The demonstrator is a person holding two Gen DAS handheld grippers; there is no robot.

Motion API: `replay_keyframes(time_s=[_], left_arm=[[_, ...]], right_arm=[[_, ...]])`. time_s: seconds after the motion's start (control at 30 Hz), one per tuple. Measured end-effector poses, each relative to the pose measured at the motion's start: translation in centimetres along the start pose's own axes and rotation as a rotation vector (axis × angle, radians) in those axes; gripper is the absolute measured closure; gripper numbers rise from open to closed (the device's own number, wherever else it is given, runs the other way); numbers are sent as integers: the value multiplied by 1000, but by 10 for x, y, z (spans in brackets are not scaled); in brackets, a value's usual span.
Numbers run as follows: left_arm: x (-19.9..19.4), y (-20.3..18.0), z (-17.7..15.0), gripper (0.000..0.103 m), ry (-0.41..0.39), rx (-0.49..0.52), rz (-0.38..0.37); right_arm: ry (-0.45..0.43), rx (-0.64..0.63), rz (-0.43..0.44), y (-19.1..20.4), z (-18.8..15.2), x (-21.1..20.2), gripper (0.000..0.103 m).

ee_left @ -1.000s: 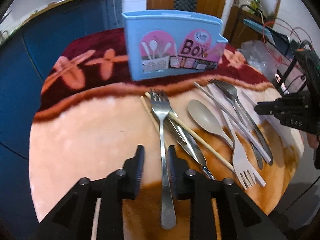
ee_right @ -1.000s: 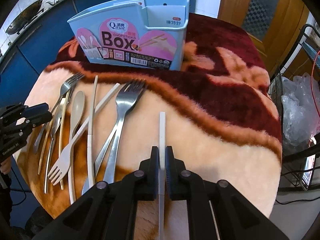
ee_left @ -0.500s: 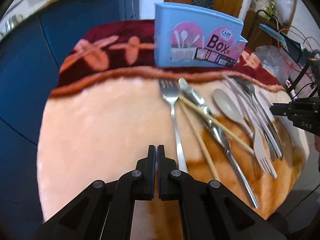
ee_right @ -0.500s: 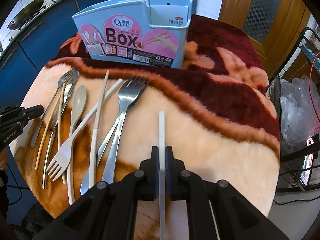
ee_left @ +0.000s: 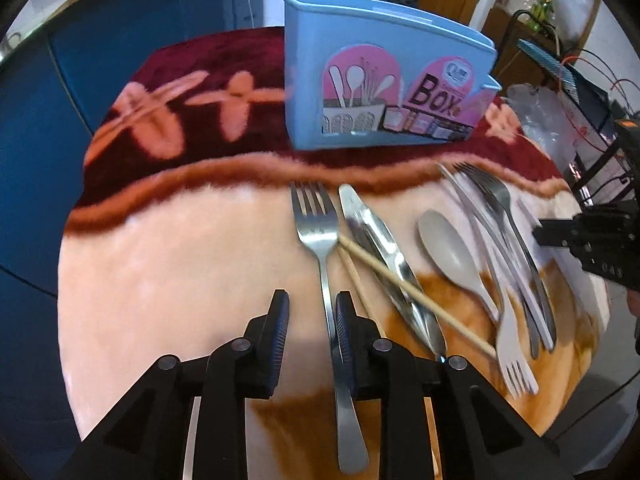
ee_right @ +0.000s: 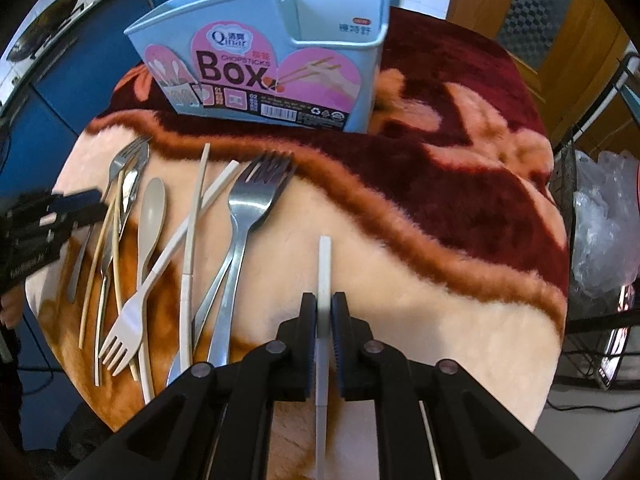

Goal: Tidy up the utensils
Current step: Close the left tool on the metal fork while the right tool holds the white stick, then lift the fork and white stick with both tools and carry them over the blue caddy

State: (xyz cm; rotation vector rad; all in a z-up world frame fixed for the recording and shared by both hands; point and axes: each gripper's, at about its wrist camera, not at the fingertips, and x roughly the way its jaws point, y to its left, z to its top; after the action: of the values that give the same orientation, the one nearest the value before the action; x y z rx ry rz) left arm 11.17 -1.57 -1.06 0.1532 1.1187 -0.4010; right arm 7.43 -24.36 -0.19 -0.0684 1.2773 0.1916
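Observation:
A steel fork (ee_left: 320, 236) lies on the furry cloth, tines toward the blue utensil box (ee_left: 380, 80). Its handle runs between the fingers of my left gripper (ee_left: 310, 320), close against the right finger (ee_left: 345, 320). The jaws are opening and do not press on it. That gripper also shows at the left edge of the right wrist view (ee_right: 80, 204). My right gripper (ee_right: 323, 320) is shut on a white chopstick (ee_right: 325, 268) that points toward the box (ee_right: 280, 52). It is seen from the side in the left wrist view (ee_left: 560, 236).
Beside the fork lie a table knife (ee_left: 380, 248), wooden chopsticks (ee_left: 416, 280), a beige spoon (ee_left: 452, 252), a white plastic fork (ee_left: 512, 344) and two steel forks (ee_right: 248, 216). The round table's cloth edge (ee_left: 68, 320) drops off at the left; blue cabinets stand behind.
Half a second ago my left gripper was shut just left of the fork; now its jaws stand apart around the fork handle. The right gripper keeps the white chopstick and has hardly moved.

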Motion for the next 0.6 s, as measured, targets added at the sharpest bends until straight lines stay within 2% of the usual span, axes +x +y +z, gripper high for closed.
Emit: replay_keyframes(time_s=[0.2, 0.27, 0.33, 0.47, 0.6], left_arm=[[10, 8, 20, 81, 45, -2, -28], [10, 9, 21, 92, 40, 5, -24], [8, 11, 19, 97, 25, -11, -44], [-6, 14, 6, 99, -47, -40, -47], [-35, 16, -11, 99, -173, -33, 7]], right_arm=[[19, -32, -3, 6, 8, 4, 91], [14, -27, 3, 6, 7, 5, 92], [-4, -22, 2, 6, 6, 5, 94], [-78, 3, 17, 5, -7, -5, 95], [-227, 28, 43, 6, -22, -30, 95]])
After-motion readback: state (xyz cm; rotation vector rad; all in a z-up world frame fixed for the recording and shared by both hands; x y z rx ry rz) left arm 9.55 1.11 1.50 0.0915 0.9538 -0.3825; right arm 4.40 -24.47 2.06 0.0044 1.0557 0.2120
